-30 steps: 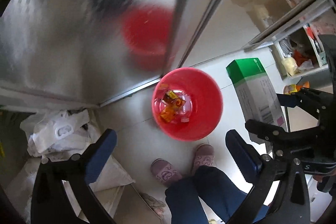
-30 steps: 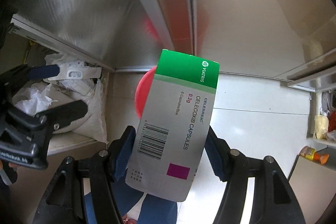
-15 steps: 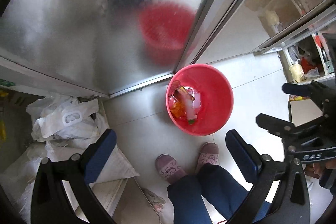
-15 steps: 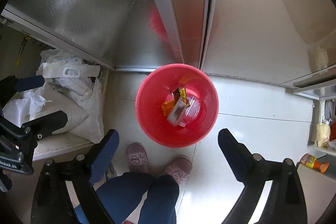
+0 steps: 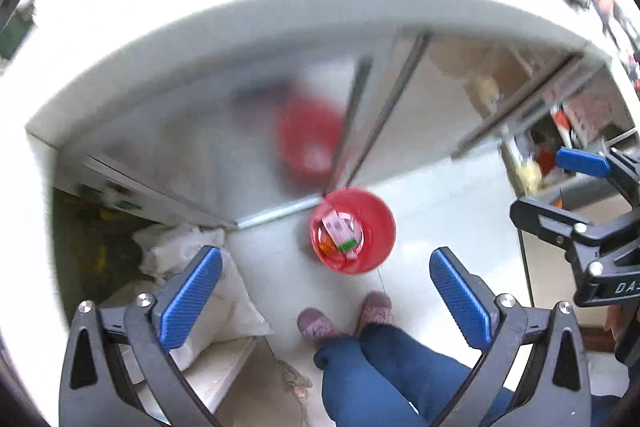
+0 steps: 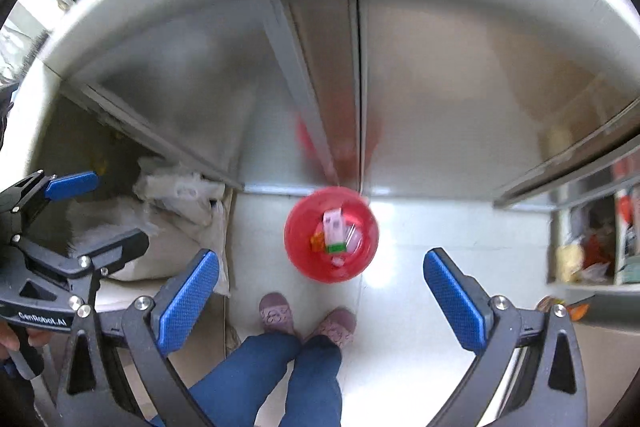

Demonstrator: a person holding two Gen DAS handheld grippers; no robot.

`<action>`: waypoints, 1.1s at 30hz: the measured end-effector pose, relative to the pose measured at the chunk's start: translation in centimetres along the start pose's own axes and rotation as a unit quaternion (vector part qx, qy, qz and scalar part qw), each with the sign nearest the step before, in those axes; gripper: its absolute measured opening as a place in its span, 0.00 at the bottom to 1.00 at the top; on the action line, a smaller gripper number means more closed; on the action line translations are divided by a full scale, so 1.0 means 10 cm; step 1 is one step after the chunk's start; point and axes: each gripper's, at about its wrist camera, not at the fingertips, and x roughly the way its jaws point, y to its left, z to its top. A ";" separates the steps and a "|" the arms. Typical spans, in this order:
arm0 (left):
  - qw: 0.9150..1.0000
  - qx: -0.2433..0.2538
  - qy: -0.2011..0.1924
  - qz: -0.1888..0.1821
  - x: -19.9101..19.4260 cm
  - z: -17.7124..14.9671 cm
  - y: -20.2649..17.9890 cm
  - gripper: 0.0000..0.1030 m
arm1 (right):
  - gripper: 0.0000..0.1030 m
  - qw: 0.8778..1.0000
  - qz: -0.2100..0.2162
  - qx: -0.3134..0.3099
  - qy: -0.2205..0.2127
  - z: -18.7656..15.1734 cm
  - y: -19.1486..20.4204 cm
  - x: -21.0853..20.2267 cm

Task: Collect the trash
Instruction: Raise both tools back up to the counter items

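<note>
A red bucket (image 5: 380, 227) stands on the pale floor far below both grippers, against the metal cabinet doors. A white medicine box with a green end (image 5: 338, 231) lies inside it on orange wrappers and other scraps. The same box (image 6: 334, 227) shows in the bucket (image 6: 300, 239) in the right wrist view. My left gripper (image 5: 325, 253) is held high, open and empty. My right gripper (image 6: 322, 255) has its jaws opening wide with nothing between them. Each gripper also shows at the edge of the other's view, the right gripper (image 5: 538, 181) and the left gripper (image 6: 120, 207).
A white countertop edge (image 5: 280, 15) curves across above the steel cabinet doors (image 6: 460, 87). White sacks (image 6: 172, 211) lie at the left. Open shelves with packets (image 6: 592, 247) stand at the right. A person's blue trouser legs and pink shoes (image 6: 276, 315) are just below the bucket.
The right gripper let go of the green-and-white box, which now lies in the bucket. Both grippers have risen a good way; the bucket looks smaller and the countertop edge has come into view.
</note>
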 end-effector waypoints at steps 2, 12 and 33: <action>1.000 -0.009 -0.013 0.005 -0.30 0.10 0.03 1.00 | 0.99 1.000 0.004 0.003 -0.018 0.10 0.01 -0.32; 0.996 -0.037 -0.073 0.022 -1.22 0.57 0.34 1.00 | 0.99 0.994 0.009 -0.027 -0.101 0.64 0.27 -1.16; 0.989 -0.097 -0.105 0.042 -1.44 1.99 2.29 1.00 | 0.99 0.986 0.044 -0.102 -0.122 2.68 1.53 -0.83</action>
